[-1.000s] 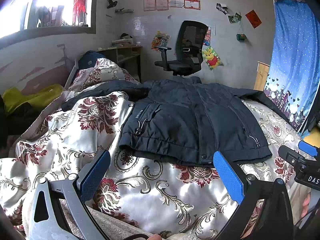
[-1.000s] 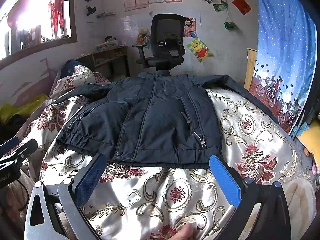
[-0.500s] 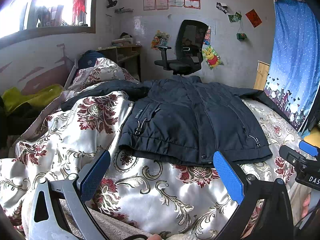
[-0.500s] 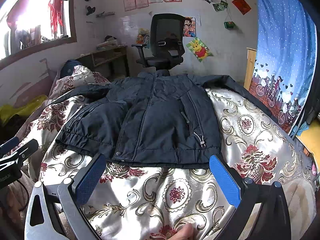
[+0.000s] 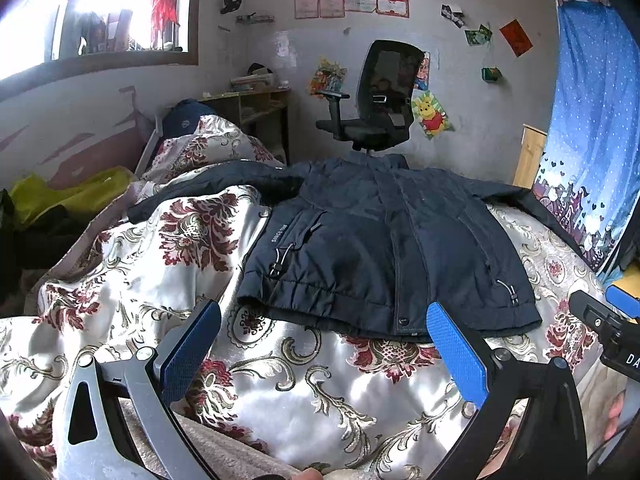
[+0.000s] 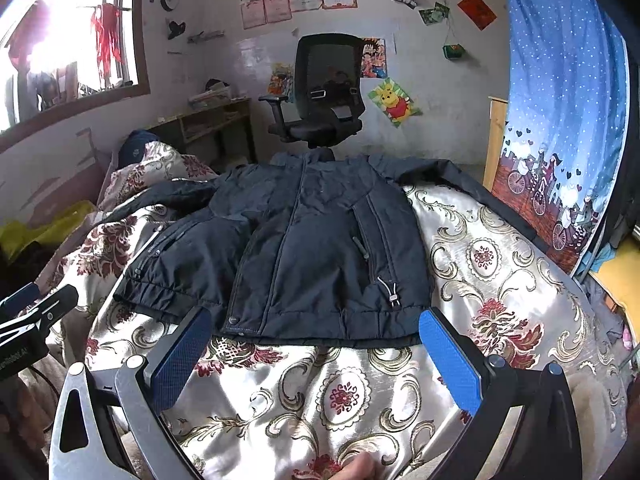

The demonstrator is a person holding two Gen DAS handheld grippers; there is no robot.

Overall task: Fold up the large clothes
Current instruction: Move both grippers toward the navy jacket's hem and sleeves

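A dark navy padded jacket (image 5: pixel 380 248) lies flat, front up, on a floral satin bedspread (image 5: pixel 168 264), sleeves spread to both sides; its hem faces me. It also shows in the right wrist view (image 6: pixel 320 248). My left gripper (image 5: pixel 324 344) is open and empty, just short of the hem near its left half. My right gripper (image 6: pixel 316 344) is open and empty, just short of the hem near its right half. Each gripper's body shows at the edge of the other's view.
The bedspread (image 6: pixel 500 280) covers a bed with a pillow (image 5: pixel 208 148) at the far left. A black office chair (image 5: pixel 372 100) stands behind the bed against the wall. A blue curtain (image 6: pixel 568 120) hangs at the right. Yellow cloth (image 5: pixel 60 196) lies at the left.
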